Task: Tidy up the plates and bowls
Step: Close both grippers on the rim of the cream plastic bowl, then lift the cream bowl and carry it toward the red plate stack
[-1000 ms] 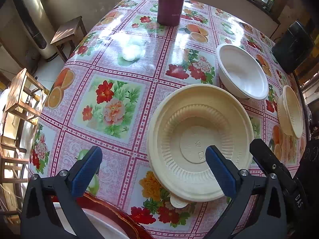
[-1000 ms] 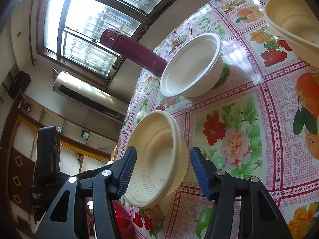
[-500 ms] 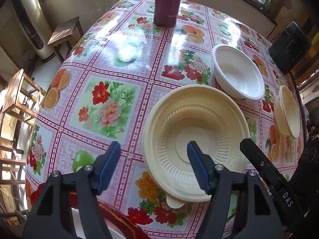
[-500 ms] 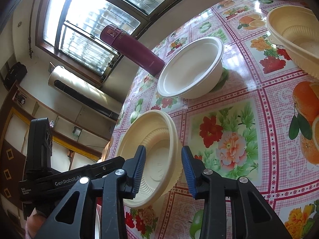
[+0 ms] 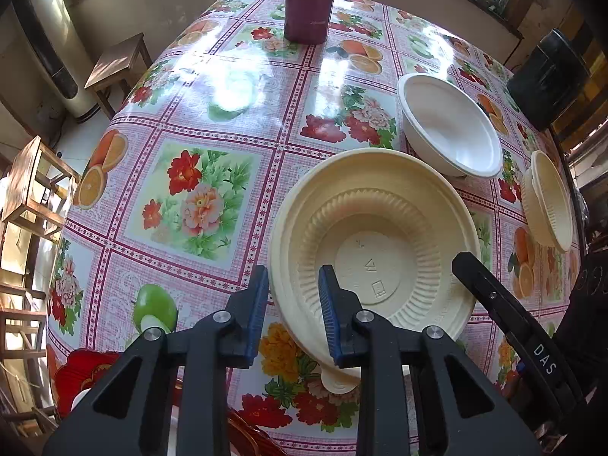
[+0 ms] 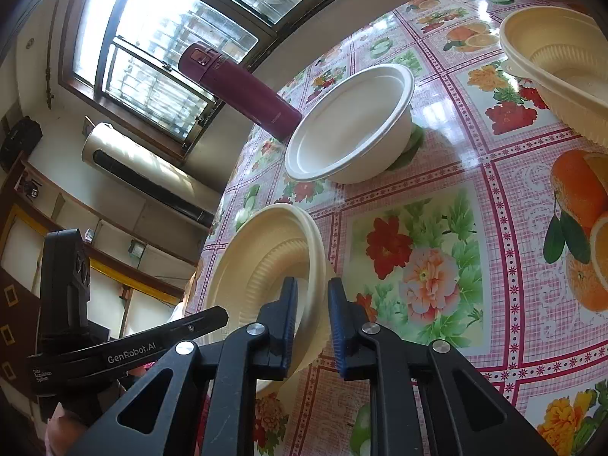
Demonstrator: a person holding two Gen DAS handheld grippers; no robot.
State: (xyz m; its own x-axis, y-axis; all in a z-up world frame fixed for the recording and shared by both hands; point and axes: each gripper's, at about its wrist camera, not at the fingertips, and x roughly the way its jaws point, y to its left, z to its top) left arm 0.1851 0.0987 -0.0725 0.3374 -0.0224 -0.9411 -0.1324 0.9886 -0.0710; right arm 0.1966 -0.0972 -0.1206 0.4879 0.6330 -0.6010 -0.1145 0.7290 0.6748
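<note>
A cream ribbed bowl [image 5: 380, 243] is held tilted over the floral tablecloth. My left gripper [image 5: 294, 304] is shut on its near left rim, one finger inside and one outside. My right gripper [image 6: 311, 315] is shut on the opposite rim of the same bowl [image 6: 266, 266]. A white bowl [image 5: 448, 129] sits upright behind it, also in the right wrist view [image 6: 349, 125]. A cream bowl stack [image 5: 547, 201] stands at the right edge, also in the right wrist view [image 6: 562, 57].
A maroon flask [image 5: 309, 0] stands at the far side of the table. A red-rimmed dish [image 5: 87, 380] lies at the near left edge. A small white disc [image 5: 338, 380] lies under the held bowl. Wooden stools [image 5: 117, 60] stand left of the table.
Both grippers have closed from wide open onto opposite rims of the cream bowl. The bowl now sits tilted between them.
</note>
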